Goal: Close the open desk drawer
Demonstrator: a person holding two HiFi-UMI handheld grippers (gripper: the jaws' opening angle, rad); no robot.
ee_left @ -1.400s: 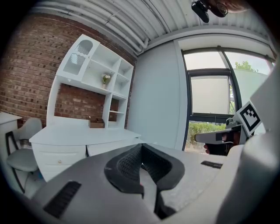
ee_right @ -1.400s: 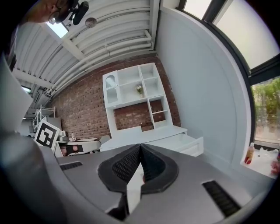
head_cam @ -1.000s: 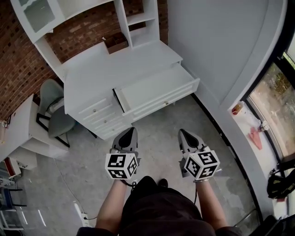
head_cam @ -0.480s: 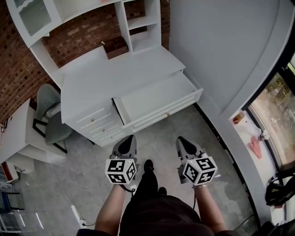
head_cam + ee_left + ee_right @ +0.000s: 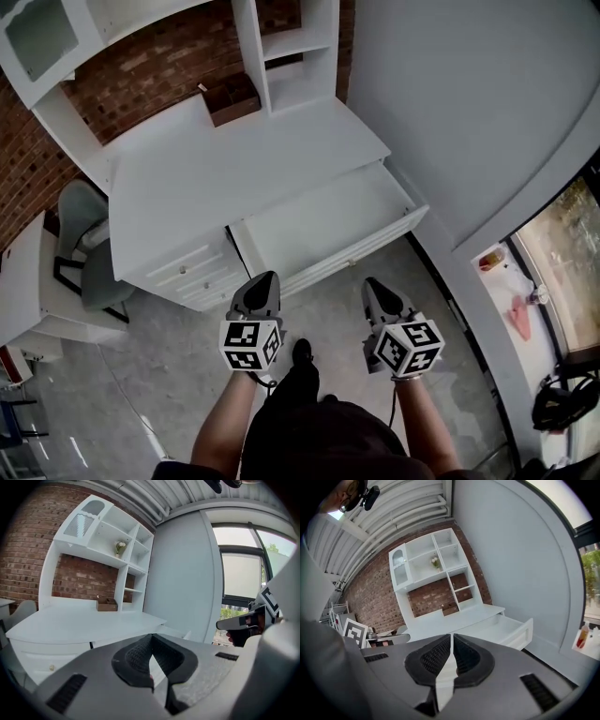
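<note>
With the left gripper (image 5: 267,278) and right gripper (image 5: 372,284) both pressed together on nothing in the head view, stood near the open drawer (image 5: 328,217), pulled out from under the right part of the desk (image 5: 225,159), long axis along the desk's front edge, front panel facing the person. Found in the left gripper view only closed, empty jaws before the desk. Judged from the right gripper view that both closed tips should meet the front panel either side of its middle and push squarely inward, to avoid racking.
</note>
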